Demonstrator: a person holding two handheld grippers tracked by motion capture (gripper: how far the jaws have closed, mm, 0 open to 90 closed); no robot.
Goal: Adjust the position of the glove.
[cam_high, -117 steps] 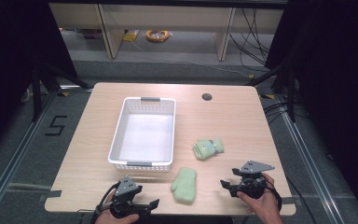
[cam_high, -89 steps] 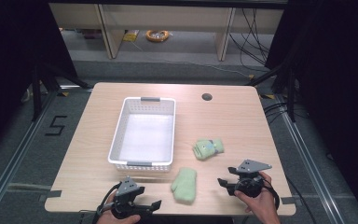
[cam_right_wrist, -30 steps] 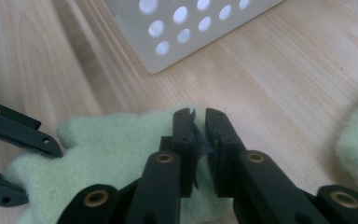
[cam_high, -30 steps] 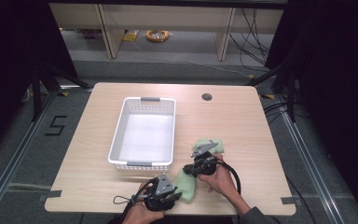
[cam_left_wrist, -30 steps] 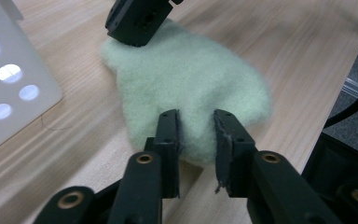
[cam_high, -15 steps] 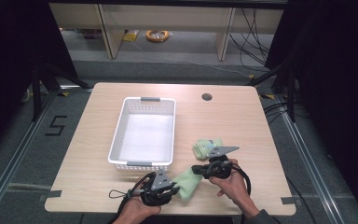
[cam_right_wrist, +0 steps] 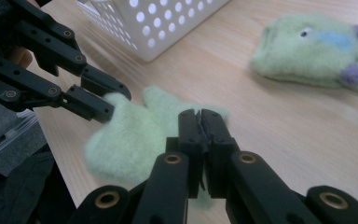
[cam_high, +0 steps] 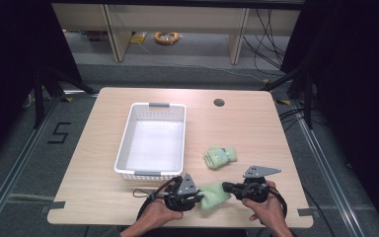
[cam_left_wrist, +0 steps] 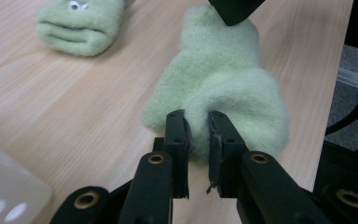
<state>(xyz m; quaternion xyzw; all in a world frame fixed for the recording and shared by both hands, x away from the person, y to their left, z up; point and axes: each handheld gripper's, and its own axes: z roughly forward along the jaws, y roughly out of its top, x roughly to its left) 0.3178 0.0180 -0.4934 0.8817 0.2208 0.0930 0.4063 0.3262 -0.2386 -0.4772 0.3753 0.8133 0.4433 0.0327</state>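
Two grippers: both have moved in from the table's near corners onto the plain green mitten (cam_high: 213, 195).
Left gripper (cam_left_wrist: 196, 135): clenched on a fold of that mitten.
Right gripper (cam_right_wrist: 200, 128): pinching its opposite edge.
Mitten with eyes (cam_high: 220, 156): unmoved, right of basket.
White perforated basket (cam_high: 124, 148): nothing inside.
Floor marking (cam_high: 59, 133): "5".

Plain green fleece mitten (cam_high: 213, 195) flat at near table edge, second folded mitten with eyes (cam_high: 220, 156) just beyond
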